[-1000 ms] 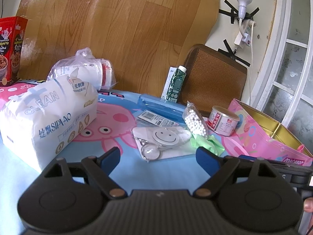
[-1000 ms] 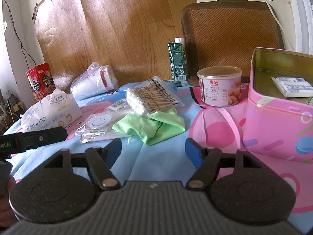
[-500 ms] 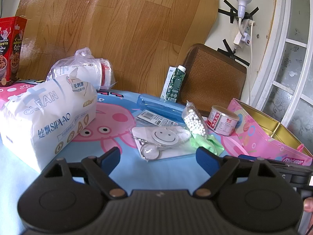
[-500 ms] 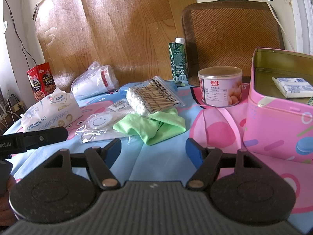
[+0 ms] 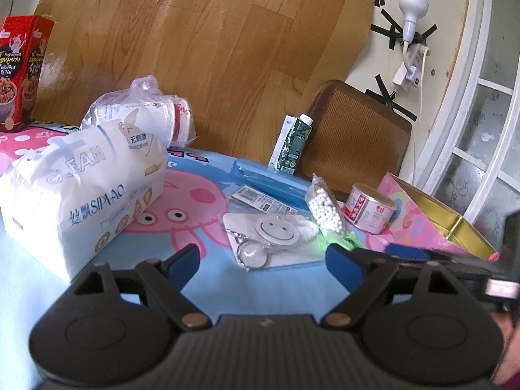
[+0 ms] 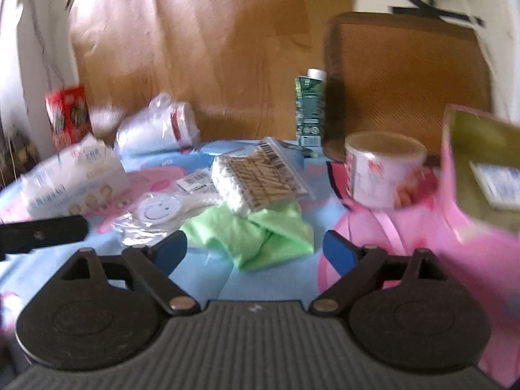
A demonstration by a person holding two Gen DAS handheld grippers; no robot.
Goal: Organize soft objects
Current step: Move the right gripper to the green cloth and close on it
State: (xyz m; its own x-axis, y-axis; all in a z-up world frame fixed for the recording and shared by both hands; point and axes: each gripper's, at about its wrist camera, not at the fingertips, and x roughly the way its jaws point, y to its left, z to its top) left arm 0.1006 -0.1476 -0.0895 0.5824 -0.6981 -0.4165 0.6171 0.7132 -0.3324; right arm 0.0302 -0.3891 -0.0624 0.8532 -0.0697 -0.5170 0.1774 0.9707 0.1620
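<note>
Wood-grain panel behind, propped upright; below it, cartoon-printed surface in blue and pink, carrying all items.

Pink tin box, at the surface's right end, lid off, gold interior showing, small white packet inside.

White tissue pack, at the left, lying flat, long axis running from near left to far right in the left wrist view.

Bagged paper cups, on their side behind the tissue pack, long axis roughly across the view.

Green cloth, crumpled at centre, just ahead of the right claw; no clear long axis; far edge tucked under the cotton-swab bag, whose long axis slants from near left to far right.

Round can, upright, between cloth and tin box.

Green carton, upright at the back.

Smiley-face keyring packet, flat, touching the cloth's left edge.

Left claw: blue-padded jaws set wide, nothing between them, above bare surface near the keyring packet.

Right claw: jaws opening, nothing gripped, green cloth ahead of the gap; view blurred.
</note>
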